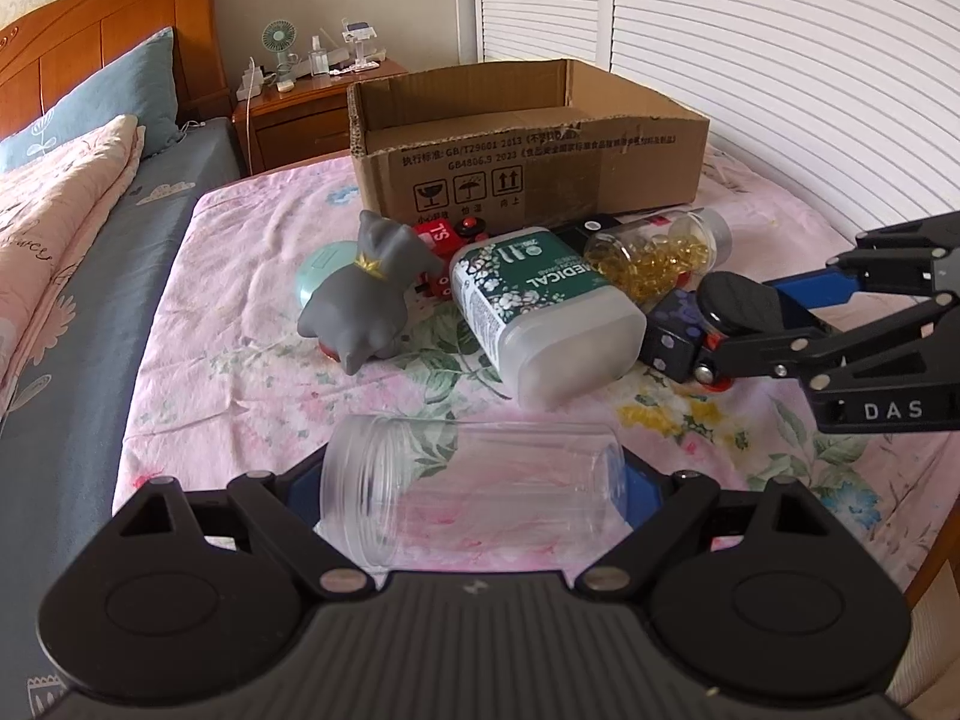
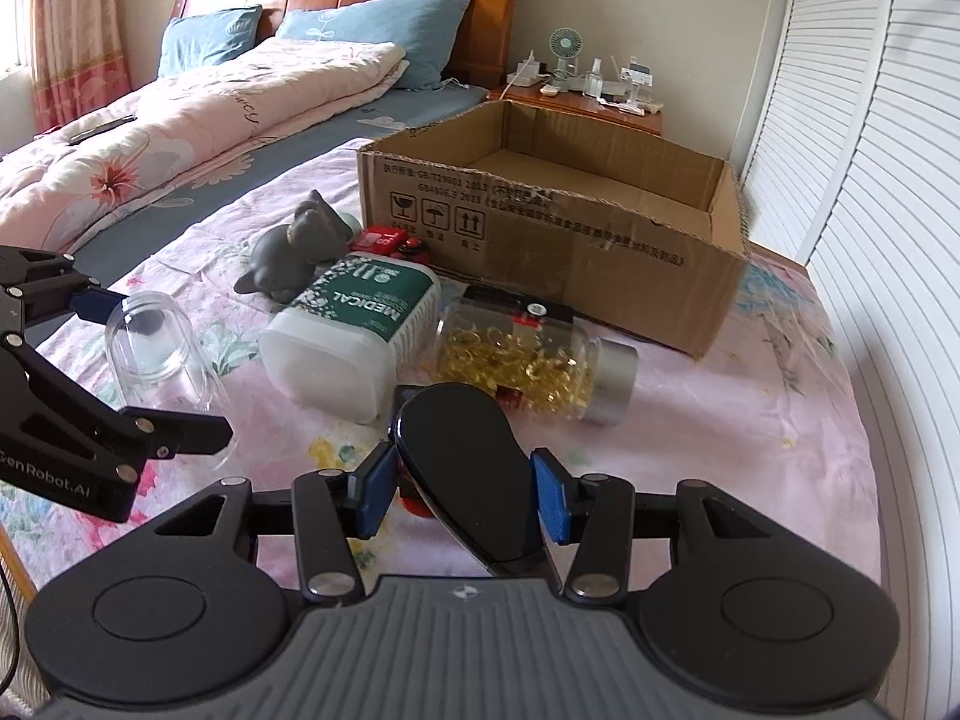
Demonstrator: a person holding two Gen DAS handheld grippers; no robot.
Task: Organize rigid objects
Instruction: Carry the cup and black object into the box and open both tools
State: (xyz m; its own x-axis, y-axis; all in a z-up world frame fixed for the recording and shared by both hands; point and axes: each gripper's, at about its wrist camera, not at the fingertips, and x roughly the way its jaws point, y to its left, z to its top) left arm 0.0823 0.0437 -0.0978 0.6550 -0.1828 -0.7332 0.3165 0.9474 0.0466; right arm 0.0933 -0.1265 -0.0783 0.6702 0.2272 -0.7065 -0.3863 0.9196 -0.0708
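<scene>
My left gripper (image 1: 474, 489) is shut on a clear plastic jar (image 1: 474, 495), held sideways just above the bed; the jar also shows in the right wrist view (image 2: 159, 354). My right gripper (image 2: 459, 495) is shut on a black glossy oval object (image 2: 468, 468), also seen in the left wrist view (image 1: 741, 300). On the floral sheet lie a white bottle with a green MEDICAL label (image 1: 540, 312), a jar of yellow capsules (image 1: 654, 252), a grey cat figure (image 1: 366, 294), a red toy (image 1: 441, 240) and a dark cube (image 1: 675, 333).
An open cardboard box (image 1: 528, 144) stands behind the pile, empty as far as the right wrist view (image 2: 540, 174) shows. A mint round object (image 1: 315, 276) lies behind the cat. A nightstand (image 1: 300, 102) with a fan stands behind. Slatted doors (image 1: 780, 60) line the right side.
</scene>
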